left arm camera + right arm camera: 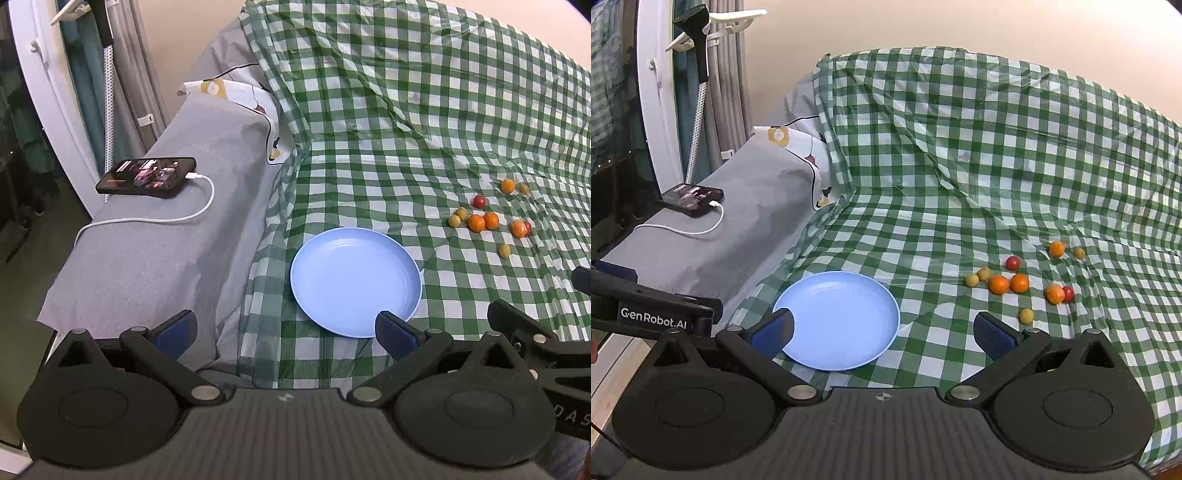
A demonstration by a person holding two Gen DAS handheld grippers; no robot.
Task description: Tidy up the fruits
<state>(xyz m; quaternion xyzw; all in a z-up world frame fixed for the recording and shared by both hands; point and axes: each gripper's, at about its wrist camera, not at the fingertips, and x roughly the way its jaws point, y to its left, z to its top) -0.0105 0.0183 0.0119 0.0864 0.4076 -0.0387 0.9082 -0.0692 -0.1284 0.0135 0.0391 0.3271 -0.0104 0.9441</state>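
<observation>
An empty light blue plate point(354, 280) point(846, 314) lies on a green checked cloth point(406, 110) point(960, 166). Several small fruits lie loose on the cloth to its right: oranges point(476, 223) point(998, 284), red ones point(480, 201) point(1013, 263) and yellow-green ones point(454, 220) point(972, 280). My left gripper point(284, 330) is open and empty, hovering over the plate's near left edge. My right gripper point(884, 332) is open and empty, just in front of the plate's near right edge, with the fruits ahead to its right.
A grey-covered surface point(166, 240) point(720, 240) lies left of the cloth, with a phone point(147, 176) point(690, 199) on a white charging cable. A patterned pillow point(251, 99) point(801, 147) sits behind it. Curtains and a white frame stand at far left.
</observation>
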